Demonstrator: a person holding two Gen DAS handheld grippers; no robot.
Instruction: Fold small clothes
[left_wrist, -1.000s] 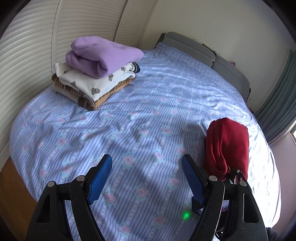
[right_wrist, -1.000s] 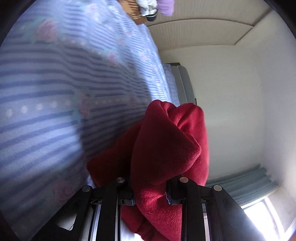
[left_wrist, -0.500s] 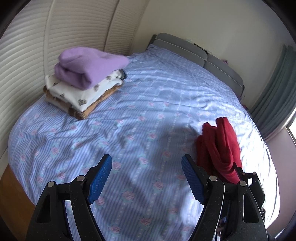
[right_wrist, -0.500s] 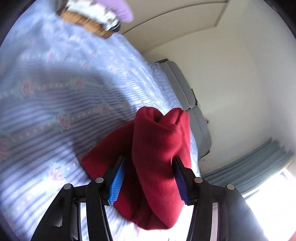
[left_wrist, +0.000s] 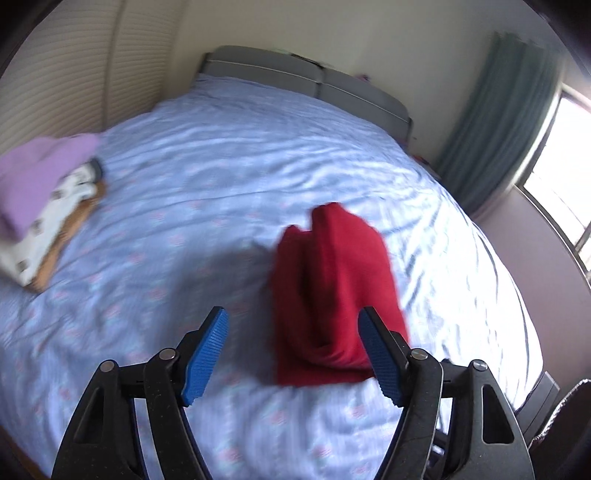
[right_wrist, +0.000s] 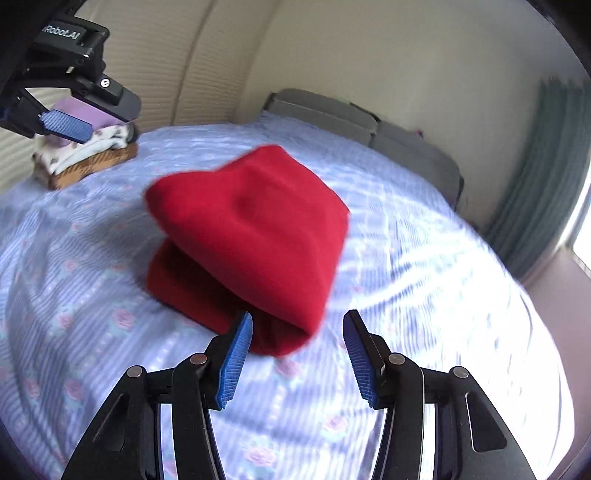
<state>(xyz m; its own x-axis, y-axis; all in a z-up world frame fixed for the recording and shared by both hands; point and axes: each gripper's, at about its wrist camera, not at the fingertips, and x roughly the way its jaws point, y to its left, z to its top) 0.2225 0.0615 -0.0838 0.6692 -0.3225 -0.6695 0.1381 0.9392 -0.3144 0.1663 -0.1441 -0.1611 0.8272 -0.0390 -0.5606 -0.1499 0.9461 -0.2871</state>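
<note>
only r wrist cam shows left claw (right_wrist: 66, 123) over folded stack (right_wrist: 85, 157).

Open striped bedsheet (left_wrist: 229, 192) spreads wide around the folded red garment (left_wrist: 332, 280), the lone obstacle mid-bed; a clothes stack (left_wrist: 44, 206) blocks nine o'clock, the headboard (left_wrist: 306, 79) walls off twelve.

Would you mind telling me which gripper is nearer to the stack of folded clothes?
Left. The left gripper hangs just in front of the stack of folded clothes, while the right gripper sits back behind the folded red garment.
</note>
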